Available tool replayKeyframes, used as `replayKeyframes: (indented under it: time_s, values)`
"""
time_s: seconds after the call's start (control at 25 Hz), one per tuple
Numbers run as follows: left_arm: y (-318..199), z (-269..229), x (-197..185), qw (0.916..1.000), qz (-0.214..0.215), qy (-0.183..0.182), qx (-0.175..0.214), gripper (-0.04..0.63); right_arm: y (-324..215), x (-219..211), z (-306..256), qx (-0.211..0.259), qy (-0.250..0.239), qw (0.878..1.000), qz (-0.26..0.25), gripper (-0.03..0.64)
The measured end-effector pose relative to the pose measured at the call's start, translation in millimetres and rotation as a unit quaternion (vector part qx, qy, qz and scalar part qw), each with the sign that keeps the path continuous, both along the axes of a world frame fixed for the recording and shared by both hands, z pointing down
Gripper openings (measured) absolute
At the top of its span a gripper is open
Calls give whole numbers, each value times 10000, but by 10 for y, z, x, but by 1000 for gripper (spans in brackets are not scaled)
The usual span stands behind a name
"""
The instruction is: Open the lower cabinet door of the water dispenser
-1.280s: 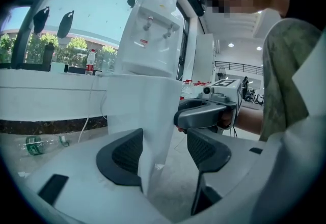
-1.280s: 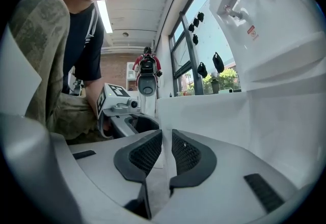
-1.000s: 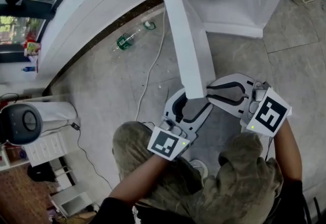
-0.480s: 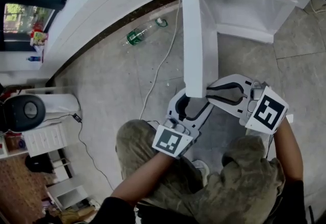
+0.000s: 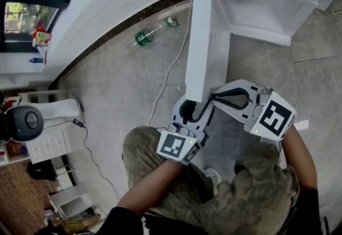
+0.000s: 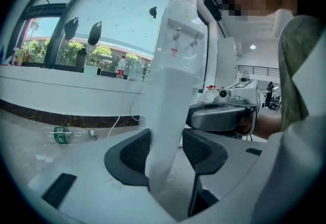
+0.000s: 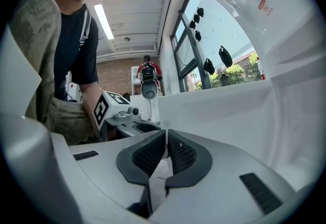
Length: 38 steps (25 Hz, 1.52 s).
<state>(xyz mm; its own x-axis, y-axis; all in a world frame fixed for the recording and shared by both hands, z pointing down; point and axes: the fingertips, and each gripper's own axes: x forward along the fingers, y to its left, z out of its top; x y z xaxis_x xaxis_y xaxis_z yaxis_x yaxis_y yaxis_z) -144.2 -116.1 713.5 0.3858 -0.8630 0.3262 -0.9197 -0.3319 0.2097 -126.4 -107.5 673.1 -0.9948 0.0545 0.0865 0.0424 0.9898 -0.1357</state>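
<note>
Grey tiled floor; cabinet door point(image 5: 206, 41) already ajar at 12 o'clock. Left tool point(image 5: 196, 104) closing around its free edge, right tool point(image 7: 166, 141) closing empty at 3 o'clock. Clamp squarely, pull steadily.

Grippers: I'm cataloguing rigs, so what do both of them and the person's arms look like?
Both the left gripper and right gripper have white curved shells, black ribbed pads and a white cube with black square markers. The person wears short dark sleeves; forearms are bare.
</note>
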Motion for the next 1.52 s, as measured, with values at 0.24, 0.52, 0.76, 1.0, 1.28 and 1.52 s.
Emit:
replayKeyframes:
  time_s: [0.24,0.52,0.76,1.0,1.28,1.52]
  values:
    - [0,16,-125,9997,-135,-142,166,187,43,55,106,-60,119,9999,110,12]
    - [-3,51,-263,9990,-408,-155,49,184,40,67,152,-254,419,9982,350,11]
    - [-32,60,-300,9976,-588,-347,88,179,-78,115,-2,-400,274,9975,511,11]
    - [-62,69,-619,9916,-1134,-615,7,170,-49,43,16,-351,356,9974,524,11]
    - [-195,80,-841,9862,-1394,-886,-118,170,-224,1,37,-654,277,9944,782,12]
    - [-206,54,-982,9829,-1371,-1189,-308,170,-365,-71,45,-162,692,9923,1014,12]
